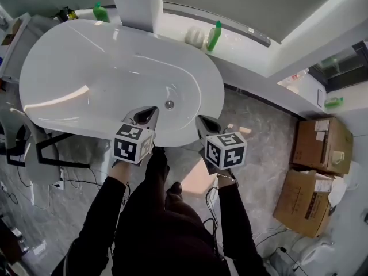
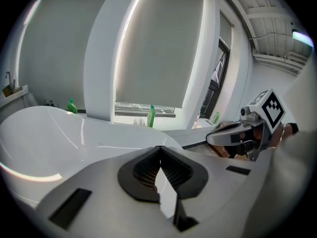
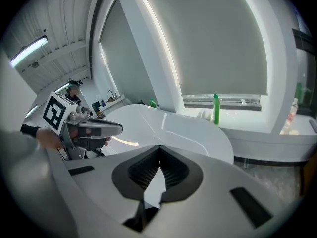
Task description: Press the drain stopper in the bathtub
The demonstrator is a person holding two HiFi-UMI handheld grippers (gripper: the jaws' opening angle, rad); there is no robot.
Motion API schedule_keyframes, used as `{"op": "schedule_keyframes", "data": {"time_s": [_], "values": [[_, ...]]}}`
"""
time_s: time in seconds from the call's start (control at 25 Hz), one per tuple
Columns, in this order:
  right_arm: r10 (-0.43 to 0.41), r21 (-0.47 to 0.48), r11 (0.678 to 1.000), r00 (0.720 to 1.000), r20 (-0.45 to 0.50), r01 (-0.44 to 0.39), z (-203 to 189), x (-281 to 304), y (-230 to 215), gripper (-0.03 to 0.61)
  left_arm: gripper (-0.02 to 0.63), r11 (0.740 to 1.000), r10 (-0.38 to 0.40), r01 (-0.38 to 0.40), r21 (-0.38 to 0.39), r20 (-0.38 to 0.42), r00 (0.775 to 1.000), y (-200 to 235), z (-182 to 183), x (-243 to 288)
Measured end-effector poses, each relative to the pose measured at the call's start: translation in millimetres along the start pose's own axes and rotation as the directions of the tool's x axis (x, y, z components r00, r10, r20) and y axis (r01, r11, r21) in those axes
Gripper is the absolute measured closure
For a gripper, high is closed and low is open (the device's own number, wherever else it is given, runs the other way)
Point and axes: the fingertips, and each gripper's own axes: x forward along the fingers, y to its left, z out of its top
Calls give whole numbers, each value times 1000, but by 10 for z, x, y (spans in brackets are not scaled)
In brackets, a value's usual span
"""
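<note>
The white oval bathtub [image 1: 214, 85] fills the upper left of the head view. Its small round metal drain stopper [image 1: 169, 104] lies on the tub floor near the near rim. My left gripper [image 1: 150, 112] hangs over the near rim, just left of the stopper and apart from it, shut with nothing in it. My right gripper [image 1: 202, 121] is outside the rim, to the stopper's right, also shut and empty. In the left gripper view the jaws [image 2: 159, 150] meet over the tub's rim. From the right gripper view [image 3: 159, 148] the tub lies ahead. Neither gripper view shows the stopper.
A white pillar [image 1: 135, 4] stands behind the tub. Green bottles [image 1: 214, 36] [image 1: 100, 11] sit on the window ledge. Cardboard boxes [image 1: 322, 145] [image 1: 307, 203] stand on the marble floor at right. A white chair-like frame [image 1: 40, 154] and cables are at left.
</note>
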Motion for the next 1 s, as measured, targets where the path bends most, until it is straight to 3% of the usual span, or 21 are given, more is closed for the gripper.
{"op": "schedule_keyframes", "data": {"time_s": [0.4,0.56,1.0], "values": [[-54,17,998,992,-110,57,101,752,-235,577,606,999,-43,43,0,-73,996,703,-26,593],[-70,-13,998,984,-162,69,77,972,-271,577,606,998,-58,55,-35,-86,995,894,-65,725],[-43,-70,997,970,-240,26,-243,1590,-460,577,605,996,-54,42,-79,-161,985,1258,-592,1214]]}}
